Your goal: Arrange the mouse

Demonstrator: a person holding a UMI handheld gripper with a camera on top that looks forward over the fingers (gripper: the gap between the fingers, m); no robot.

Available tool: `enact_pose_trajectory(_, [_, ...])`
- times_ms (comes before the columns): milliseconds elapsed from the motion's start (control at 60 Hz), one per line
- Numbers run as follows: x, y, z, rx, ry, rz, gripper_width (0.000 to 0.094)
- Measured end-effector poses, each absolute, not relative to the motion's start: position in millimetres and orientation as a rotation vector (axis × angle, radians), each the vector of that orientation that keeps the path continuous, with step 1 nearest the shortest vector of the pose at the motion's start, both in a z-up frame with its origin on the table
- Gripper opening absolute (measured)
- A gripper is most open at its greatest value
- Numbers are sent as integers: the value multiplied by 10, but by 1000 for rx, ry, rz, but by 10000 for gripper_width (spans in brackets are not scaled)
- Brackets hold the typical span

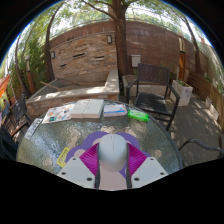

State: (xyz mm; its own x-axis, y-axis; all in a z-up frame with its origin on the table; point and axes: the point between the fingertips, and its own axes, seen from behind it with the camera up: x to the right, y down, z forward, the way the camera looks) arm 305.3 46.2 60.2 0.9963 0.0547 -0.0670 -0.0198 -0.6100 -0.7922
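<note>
A pale grey computer mouse [112, 152] sits between my gripper's two fingers, its rounded back pointing away from me. Both magenta pads [92, 157] press against its sides, so my gripper [112, 162] is shut on it. Beneath and just ahead of the mouse lies a round purple mouse mat [97, 134] on a glass-topped table [60, 140]. I cannot tell whether the mouse rests on the mat or is held just above it.
On the table beyond the fingers lie a white paper or book [76, 111], a green object [138, 116] at the right and a yellow item [63, 156] at the left. A black metal chair [153, 88] stands behind the table, before a brick wall and a tree trunk.
</note>
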Motion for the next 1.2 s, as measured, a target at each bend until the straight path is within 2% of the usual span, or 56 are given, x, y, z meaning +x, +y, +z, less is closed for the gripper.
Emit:
enact_pose_trajectory(33, [3035,457,399,-2268,-33,84,350])
enact_pose_trajectory(83, [3027,396,123,-2308,-40,69,406])
enact_pose_trajectory(217, [2914,356,-45,-2338,-48,90,533])
enact_pose_trajectory(300, [2918,290,122,-2324,-80,70,859])
enact_pose_trajectory(350, [2905,213,225,-2312,-100,49,812])
enact_pose_trajectory(417, [2921,63,495,-2293,-102,17,857])
enact_pose_trajectory(600, [2851,-641,1221,-2266,-93,-60,851])
enact_pose_trajectory(817, [2566,-1653,1793,-2238,-62,-125,847])
enact_pose_trajectory(1000, [2402,-2209,2010,-2222,-8,-134,849])
enact_pose_trajectory(1200, [2337,-2395,2108,-2205,-6,-157,853])
